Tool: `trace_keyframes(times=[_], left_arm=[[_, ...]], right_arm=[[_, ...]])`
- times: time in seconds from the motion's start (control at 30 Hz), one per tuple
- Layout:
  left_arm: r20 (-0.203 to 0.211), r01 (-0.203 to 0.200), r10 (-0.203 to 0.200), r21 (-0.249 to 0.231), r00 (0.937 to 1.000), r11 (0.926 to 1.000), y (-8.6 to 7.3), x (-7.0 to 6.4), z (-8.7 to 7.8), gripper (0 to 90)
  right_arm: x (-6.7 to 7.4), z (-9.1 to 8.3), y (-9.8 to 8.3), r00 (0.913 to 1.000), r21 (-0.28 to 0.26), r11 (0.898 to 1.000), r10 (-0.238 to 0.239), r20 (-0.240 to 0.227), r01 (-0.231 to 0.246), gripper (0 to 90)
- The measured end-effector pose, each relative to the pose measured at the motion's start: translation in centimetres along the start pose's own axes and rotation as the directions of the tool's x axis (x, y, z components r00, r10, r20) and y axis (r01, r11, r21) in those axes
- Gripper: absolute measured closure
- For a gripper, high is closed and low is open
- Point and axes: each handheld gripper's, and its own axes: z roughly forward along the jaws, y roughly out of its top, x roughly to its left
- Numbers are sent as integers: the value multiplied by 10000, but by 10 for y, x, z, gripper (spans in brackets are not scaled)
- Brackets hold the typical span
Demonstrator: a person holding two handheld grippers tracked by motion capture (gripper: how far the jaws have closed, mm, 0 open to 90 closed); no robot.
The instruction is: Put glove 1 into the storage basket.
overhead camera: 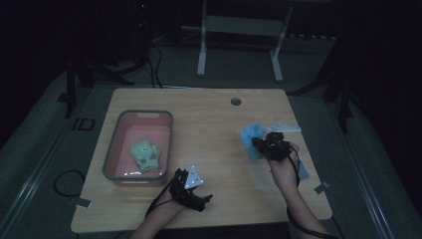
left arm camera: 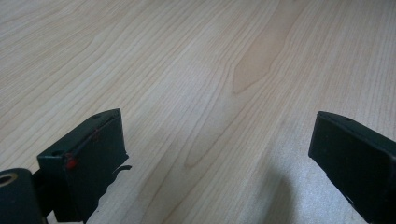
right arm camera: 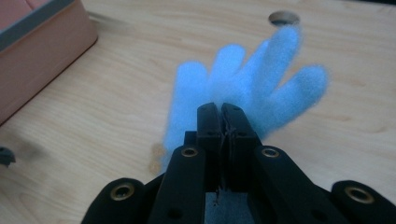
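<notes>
Your right gripper (right arm camera: 223,116) has its jaws pinched tight on the blue glove (right arm camera: 252,88), lifted over the table (overhead camera: 219,164) so it can clear the pink bin's (overhead camera: 113,149) rim, while your left gripper (left arm camera: 219,154) waits spread apart and empty over bare wood.

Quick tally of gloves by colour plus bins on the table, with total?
Blue glove, pinched in the right gripper: 1
Green gloves, a small pile in the bin whose number I cannot tell, counted as one pile: 1
Pink bin with grey rim: 1
Total: 3
</notes>
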Motion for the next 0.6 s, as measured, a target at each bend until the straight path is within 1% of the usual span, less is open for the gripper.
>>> trace_keyframes(times=[0.07, 0.13, 0.2, 0.23, 0.37, 0.4, 0.43, 0.47, 0.53, 0.6], left_arm=[[-13, -25, 25, -52, 10000, 10000, 0, 0, -1, 42], [2, 8, -8, -45, 10000, 10000, 0, 0, -1, 42], [-6, -29, 29, -9, 10000, 10000, 0, 0, -1, 42], [13, -33, 33, -20, 10000, 10000, 0, 0, -1, 42], [10, -60, 60, -26, 10000, 10000, 0, 0, 0, 42], [10, -60, 60, -26, 10000, 10000, 0, 0, 0, 42], [10, -60, 60, -26, 10000, 10000, 0, 0, 0, 42], [8, -38, 38, -53, 10000, 10000, 0, 0, -1, 42], [-56, -61, 61, -25, 10000, 10000, -1, 0, -1, 42], [-32, -17, 17, -47, 10000, 10000, 0, 0, -1, 42]], right_arm=[[5, 3, -5, 10000, 135, 9999, 65, -4, -65, 868], [10, 7, -11, 9997, 276, 9993, 243, -95, -240, 867], [15, 11, -16, 9992, 299, 9988, 392, -111, -389, 867], [19, 13, -18, 9988, 341, 9985, 442, -228, -434, 867], [36, 22, -24, 9971, 349, 9974, 647, -406, -633, 867], [36, 22, -24, 9971, 349, 9974, 647, -406, -633, 867], [41, 25, -25, 9972, 388, 9973, 641, -383, -626, 867], [49, 32, -30, 9971, 494, 9968, 641, -402, -621, 867], [53, 37, -33, 9959, 607, 9954, 773, -472, -744, 867], [55, 41, -36, 9947, 580, 9943, 918, -461, -891, 866]])
